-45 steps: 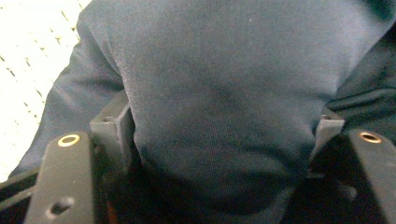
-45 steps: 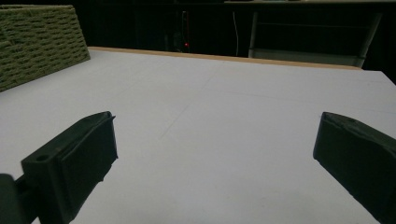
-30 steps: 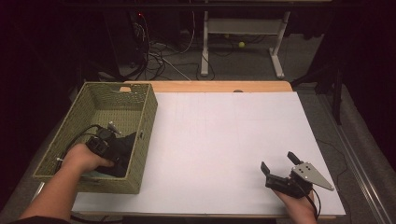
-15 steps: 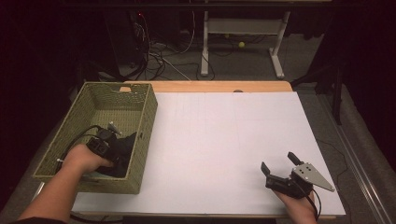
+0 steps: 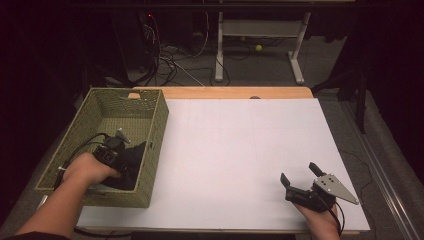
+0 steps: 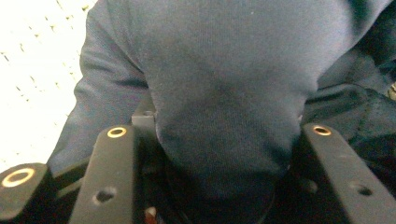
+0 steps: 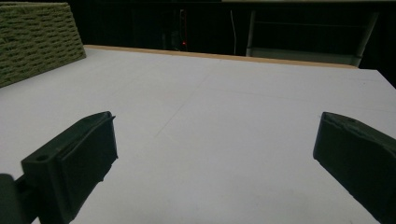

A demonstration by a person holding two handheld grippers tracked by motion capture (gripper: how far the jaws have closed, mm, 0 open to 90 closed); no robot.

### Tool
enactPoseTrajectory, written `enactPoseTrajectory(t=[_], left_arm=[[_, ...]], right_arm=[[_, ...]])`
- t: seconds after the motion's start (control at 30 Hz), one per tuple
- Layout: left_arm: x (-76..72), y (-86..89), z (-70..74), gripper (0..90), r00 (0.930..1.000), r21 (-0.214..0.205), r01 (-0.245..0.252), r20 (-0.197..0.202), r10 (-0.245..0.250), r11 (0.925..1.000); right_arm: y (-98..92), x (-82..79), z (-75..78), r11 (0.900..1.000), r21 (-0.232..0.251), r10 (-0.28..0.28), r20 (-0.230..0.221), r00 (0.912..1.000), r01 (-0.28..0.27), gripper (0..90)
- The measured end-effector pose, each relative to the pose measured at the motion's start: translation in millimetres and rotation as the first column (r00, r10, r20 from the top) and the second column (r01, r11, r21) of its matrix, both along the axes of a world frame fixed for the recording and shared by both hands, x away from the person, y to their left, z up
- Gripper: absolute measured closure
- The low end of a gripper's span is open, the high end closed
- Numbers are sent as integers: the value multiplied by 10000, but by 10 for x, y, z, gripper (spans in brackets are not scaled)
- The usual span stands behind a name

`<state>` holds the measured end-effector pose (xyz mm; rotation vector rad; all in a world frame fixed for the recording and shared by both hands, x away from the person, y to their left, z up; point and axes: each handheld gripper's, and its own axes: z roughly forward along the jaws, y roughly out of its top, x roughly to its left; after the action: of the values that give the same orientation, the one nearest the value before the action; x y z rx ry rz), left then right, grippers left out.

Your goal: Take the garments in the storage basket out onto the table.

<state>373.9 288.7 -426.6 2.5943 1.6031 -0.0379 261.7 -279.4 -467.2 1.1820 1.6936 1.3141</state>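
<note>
What moved: Jaws of the left gripper (image 5: 131, 156) have just been closing in on the dark blue cloth (image 6: 224, 93); both hands sit in the same spots as a second ago.
Left gripper: it is down inside the basket, held by the left hand (image 5: 90, 169). In the left gripper view a fat fold of the cloth sits between the two black jaws and touches both, so they are pinching the cloth.
Right gripper: the right gripper (image 5: 300, 181) rests low on the near right part of the table, in the right hand (image 5: 320, 217). Its jaws are spread wide with nothing between them.
Basket: the green woven basket (image 5: 150, 131) stands on the left edge of the table. It has a cut-out handle in its far wall.
In the basket: the dark blue cloth lies bunched up at the near end, by the near wall. The far end shows bare woven floor.
Table: the white table top (image 5: 240, 145) is big and flat, with a wooden strip (image 5: 220, 92) along the far edge.
Room: it is dark behind the table. A white desk frame (image 5: 260, 40) stands on the grey floor, with cables (image 5: 165, 52) lying about and a small yellow ball (image 5: 258, 48) under the frame.
</note>
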Motion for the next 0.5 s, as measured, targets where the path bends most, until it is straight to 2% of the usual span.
enactPoseTrajectory(t=[0.23, 0.5], left_arm=[[-9, 7, 50, 500, 10000, 90, -73, -45, 73, 9999], [5, 8, 103, 506, 9989, 118, -356, -315, 360, 9993]], right_arm=[[-5, -10, 6, 10000, 21, 23, 40, 10000, -23, 0], [-21, -24, 17, 10000, 50, -51, 62, 10000, 50, 0]])
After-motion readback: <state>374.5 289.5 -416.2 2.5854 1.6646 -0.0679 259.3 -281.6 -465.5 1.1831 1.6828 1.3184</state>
